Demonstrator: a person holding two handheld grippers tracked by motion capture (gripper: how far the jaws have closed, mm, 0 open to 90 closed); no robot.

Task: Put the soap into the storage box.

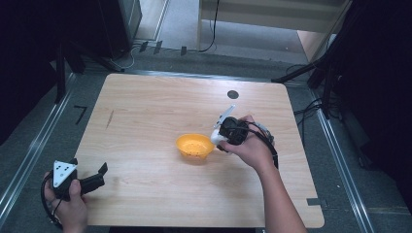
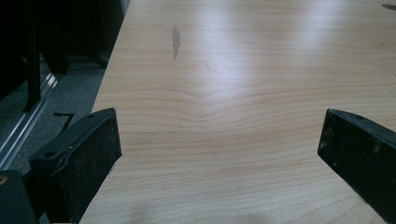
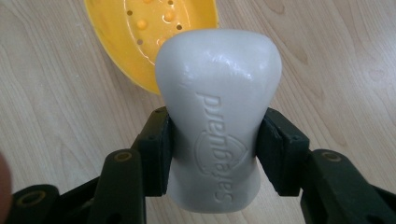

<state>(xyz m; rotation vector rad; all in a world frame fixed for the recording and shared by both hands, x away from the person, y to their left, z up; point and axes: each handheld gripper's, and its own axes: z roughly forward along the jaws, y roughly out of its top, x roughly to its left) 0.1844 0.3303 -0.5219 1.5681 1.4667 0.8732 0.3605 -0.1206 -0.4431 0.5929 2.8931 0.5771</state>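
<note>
R hand-held gripper [image 3: 215,154] pinches soap bar [image 3: 217,116] beside yellow dish [image 1: 195,145]; L hand-held gripper [image 2: 219,154] spread, low.

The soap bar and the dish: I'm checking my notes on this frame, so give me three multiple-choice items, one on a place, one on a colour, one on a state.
1. Where does the soap dish stand on the table?
A. At the far left corner
B. Near the middle, just left of the right gripper
C. Under the left gripper

2. What colour is the dish?
A. Yellow-orange
B. Blue
C. Black

3. What is the state of the right gripper?
A. Open over bare wood
B. Shut with nothing between its jaws
C. Shut on the white soap bar

Answers:
1 B, the high view shows the dish near mid-table beside the right gripper.
2 A, its yellow-orange bowl with drain holes shows in the right gripper view.
3 C, both jaw pads press the soap bar's sides in the right gripper view.
</note>
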